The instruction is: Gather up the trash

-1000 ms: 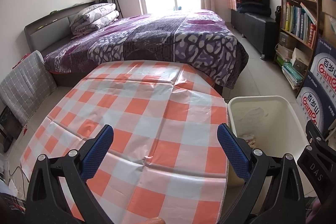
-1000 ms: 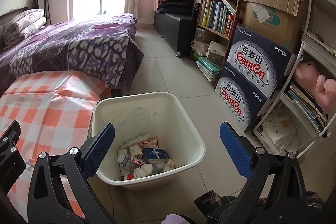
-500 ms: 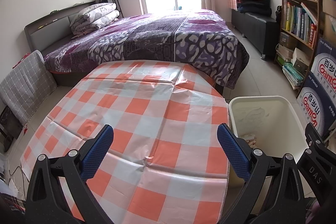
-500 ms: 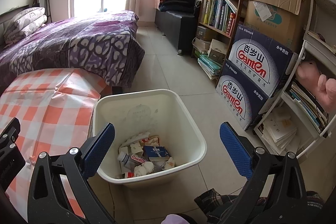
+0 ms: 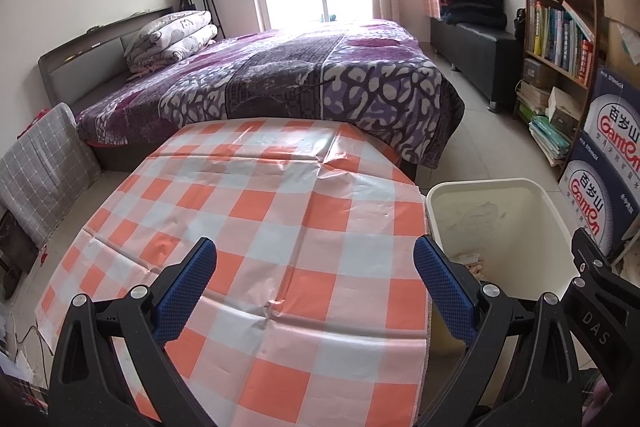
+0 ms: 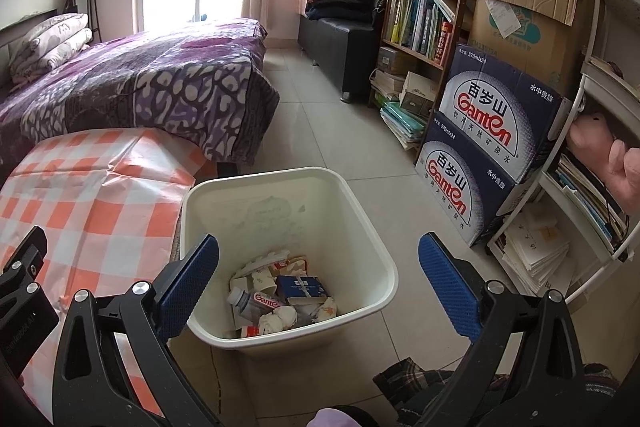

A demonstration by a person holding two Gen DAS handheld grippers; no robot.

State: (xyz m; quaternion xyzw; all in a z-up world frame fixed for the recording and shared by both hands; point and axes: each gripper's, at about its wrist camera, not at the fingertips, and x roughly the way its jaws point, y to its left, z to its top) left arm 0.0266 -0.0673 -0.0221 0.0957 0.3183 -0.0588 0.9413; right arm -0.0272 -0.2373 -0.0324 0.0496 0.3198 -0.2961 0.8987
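Note:
A white plastic bin [image 6: 362, 227] stands on the floor right of the table. Trash [image 6: 280, 297] lies in its bottom: a Ganten bottle, a blue carton, crumpled paper and cups. My right gripper [image 6: 318, 281] is open and empty, held above the bin's near side. My left gripper [image 5: 314, 287] is open and empty above the table with the orange-and-white checked cloth [image 5: 256, 227]. No trash shows on the cloth. The bin also shows in the left wrist view [image 5: 540, 211], with the right gripper's body at its right edge.
A bed with a purple cover [image 5: 280, 79] lies behind the table. Stacked Ganten water boxes [image 6: 484, 155], a bookshelf [image 6: 424, 11] and a white wire rack [image 6: 592, 163] stand right of the bin. A black bench [image 6: 340, 43] is at the back. Tiled floor [image 6: 320, 131] lies between.
Both grippers stay open and empty. The right view has drifted slightly, so the bin sits a little higher and nearer in frame. The left view is almost unchanged.

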